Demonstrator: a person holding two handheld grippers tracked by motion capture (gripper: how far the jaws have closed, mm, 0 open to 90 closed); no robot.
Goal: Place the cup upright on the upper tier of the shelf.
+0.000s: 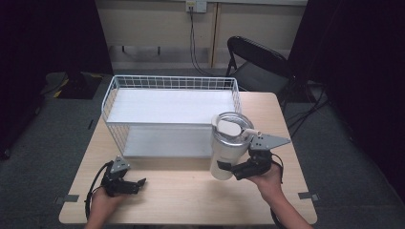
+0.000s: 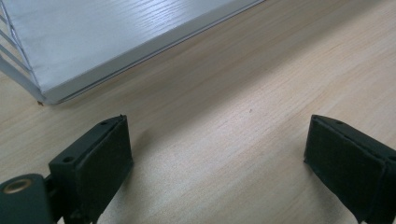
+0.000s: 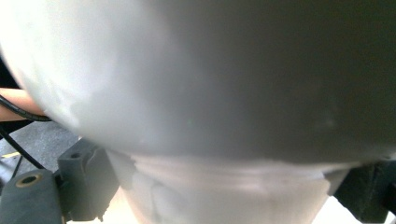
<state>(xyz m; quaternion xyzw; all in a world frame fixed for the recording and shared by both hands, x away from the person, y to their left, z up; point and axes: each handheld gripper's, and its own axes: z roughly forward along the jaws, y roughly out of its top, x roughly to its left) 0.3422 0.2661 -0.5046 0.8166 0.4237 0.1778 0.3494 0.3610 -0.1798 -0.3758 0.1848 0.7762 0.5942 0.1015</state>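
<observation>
**Tumbler held at the rack's near right corner**

Dark curtains close off both sides of the room, with a black folding chair (image 1: 258,64) on the grey floor beyond the far right corner of the table (image 1: 191,202). On the light wood top stands a white wire rack (image 1: 169,107) with two white shelves, set toward the far side and a little left of centre.

At the right, the right gripper (image 1: 232,171) clamps the narrow lower part of a white tumbler (image 1: 228,145), its jaws pressed against either side of the base. The tumbler stands upright, or nearly so, just in front of the rack's near right corner, its clear lid (image 1: 231,127) level with the upper shelf; whether its base rests on the table I cannot tell. In the right gripper view the tumbler's white wall (image 3: 196,79) looms close, with a black jaw tight on each flank of the tapered foot.

At the near left, the left gripper (image 1: 139,182) sits low over the table, well apart from the tumbler, pointing right. Its jaws stand wide apart with bare wood between them, and the left gripper view shows the rack's lower shelf corner (image 2: 51,91) just beyond.
</observation>
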